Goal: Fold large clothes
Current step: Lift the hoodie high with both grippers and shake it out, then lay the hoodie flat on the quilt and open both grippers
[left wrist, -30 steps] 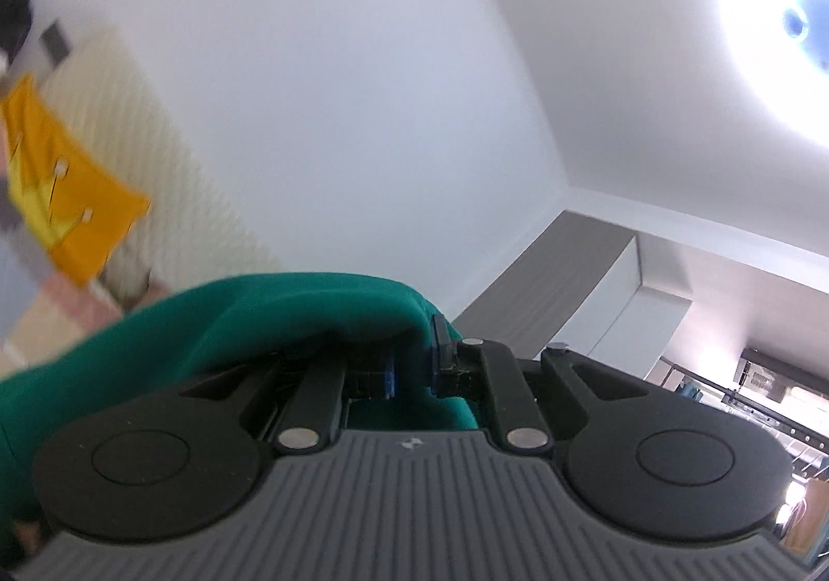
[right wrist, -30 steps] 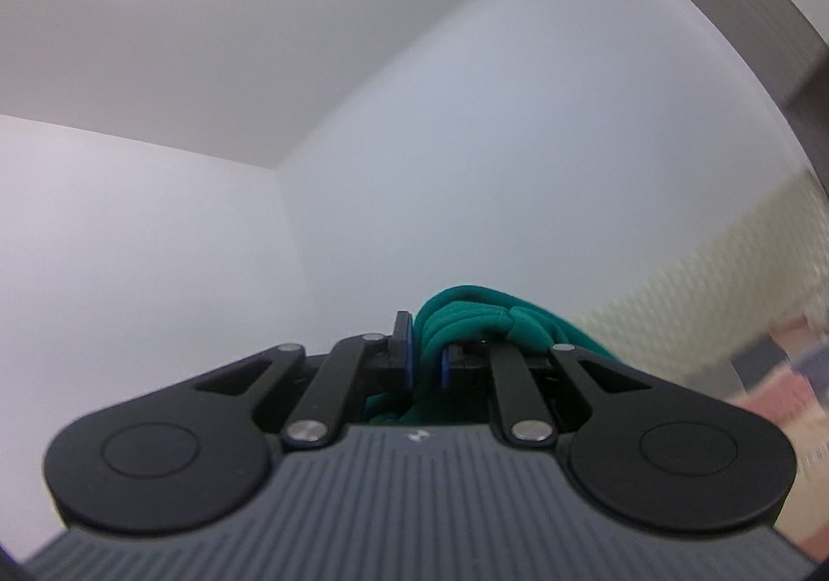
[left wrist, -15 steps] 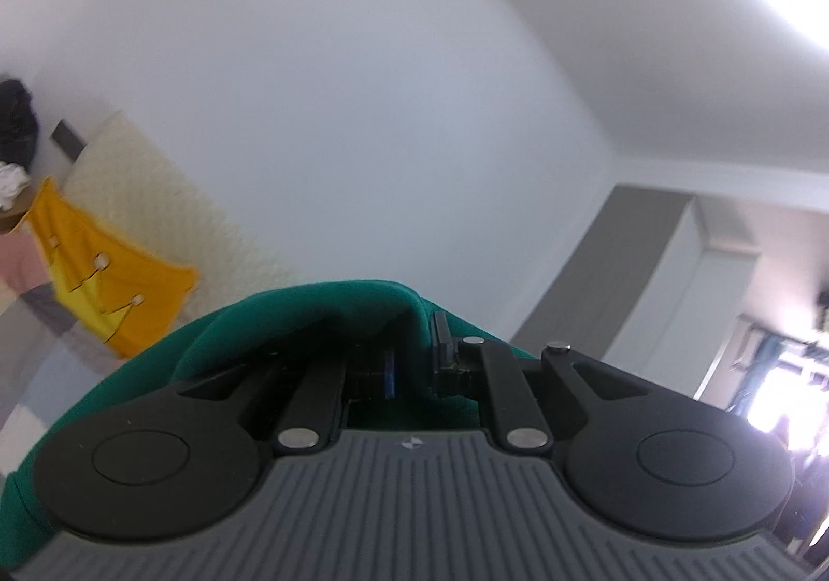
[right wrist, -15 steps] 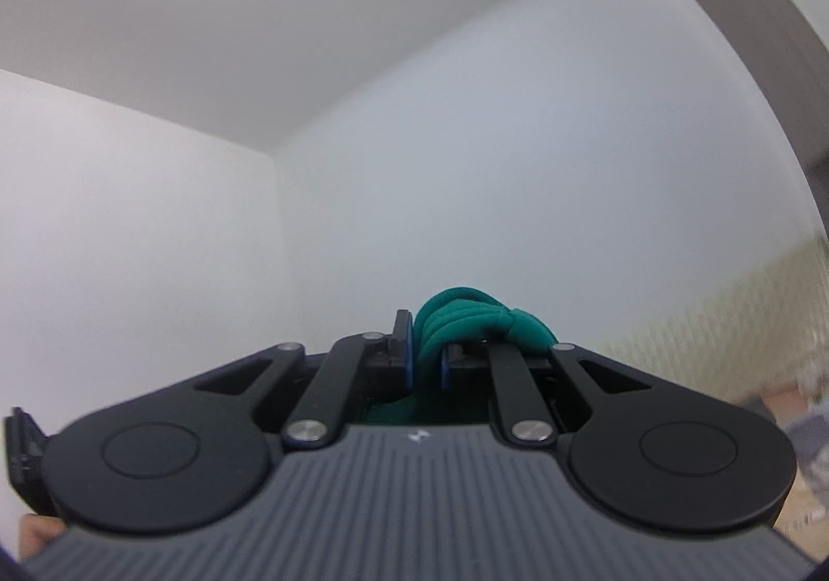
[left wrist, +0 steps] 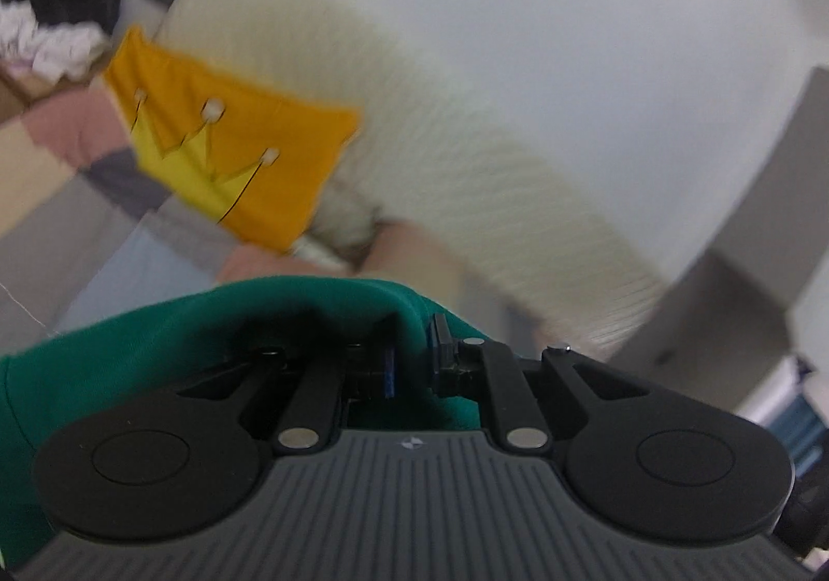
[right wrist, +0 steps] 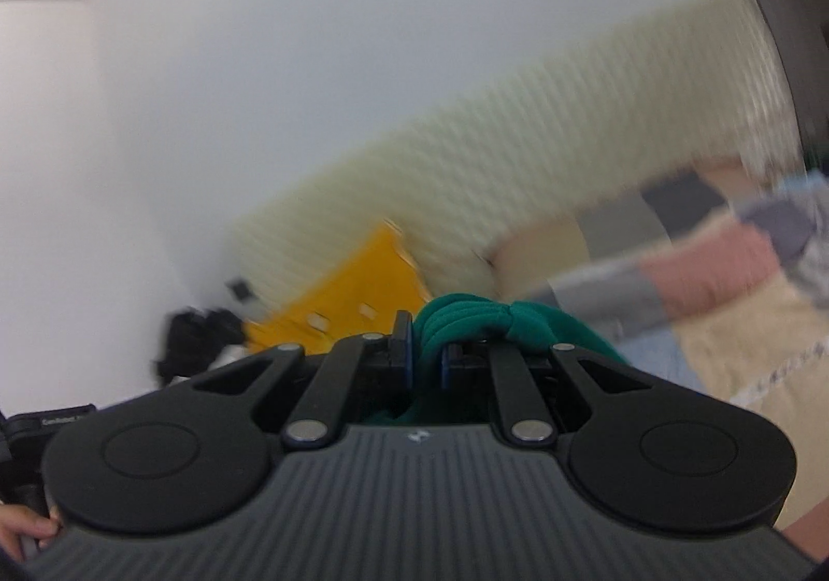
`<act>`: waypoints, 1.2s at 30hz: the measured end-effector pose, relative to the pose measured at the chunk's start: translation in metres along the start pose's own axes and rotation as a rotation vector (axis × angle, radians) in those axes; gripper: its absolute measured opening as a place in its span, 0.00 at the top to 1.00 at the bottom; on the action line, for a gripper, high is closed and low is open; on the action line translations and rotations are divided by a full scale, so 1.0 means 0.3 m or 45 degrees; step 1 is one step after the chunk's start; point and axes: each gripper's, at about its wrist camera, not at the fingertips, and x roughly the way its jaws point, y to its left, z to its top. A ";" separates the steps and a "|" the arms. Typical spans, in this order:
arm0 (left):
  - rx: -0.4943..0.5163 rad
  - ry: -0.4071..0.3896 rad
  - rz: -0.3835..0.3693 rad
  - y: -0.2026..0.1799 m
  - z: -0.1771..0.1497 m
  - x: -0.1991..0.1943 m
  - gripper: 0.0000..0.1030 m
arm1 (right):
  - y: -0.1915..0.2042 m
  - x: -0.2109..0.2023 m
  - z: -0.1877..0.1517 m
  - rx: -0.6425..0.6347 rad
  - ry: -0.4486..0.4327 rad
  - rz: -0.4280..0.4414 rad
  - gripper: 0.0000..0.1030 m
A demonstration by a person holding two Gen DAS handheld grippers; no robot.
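Observation:
A green garment drapes over my left gripper, which is shut on a fold of the cloth. The fabric spreads to the left and hides the left finger. In the right wrist view, my right gripper is shut on a bunched, ribbed edge of the same green garment, which bulges above and to the right of the pads. Both grippers are held up in the air above a bed.
A patchwork bedspread lies below, seen also as a bedspread at the right. A yellow cushion leans on a cream padded headboard. Dark and white clothes are piled at the far left. White walls stand behind.
Both views have swung down from ceiling and wall to the bed, cushion and headboard. Each gripper has kept its hold on the green garment. The right view is blurred by fast motion.

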 end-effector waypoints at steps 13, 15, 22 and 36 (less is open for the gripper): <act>-0.115 0.408 0.255 0.685 -0.182 1.198 0.85 | -0.259 0.636 -0.347 0.041 0.353 -0.187 0.87; -0.117 0.454 0.272 0.721 -0.207 1.251 0.84 | -0.300 0.699 -0.381 0.067 0.399 -0.212 0.87; -0.093 0.480 0.290 0.702 -0.202 1.229 0.81 | -0.361 0.760 -0.431 0.139 0.474 -0.229 0.84; 0.193 0.445 0.197 0.360 -0.133 0.834 0.34 | -0.183 0.455 -0.342 0.073 0.437 -0.177 0.26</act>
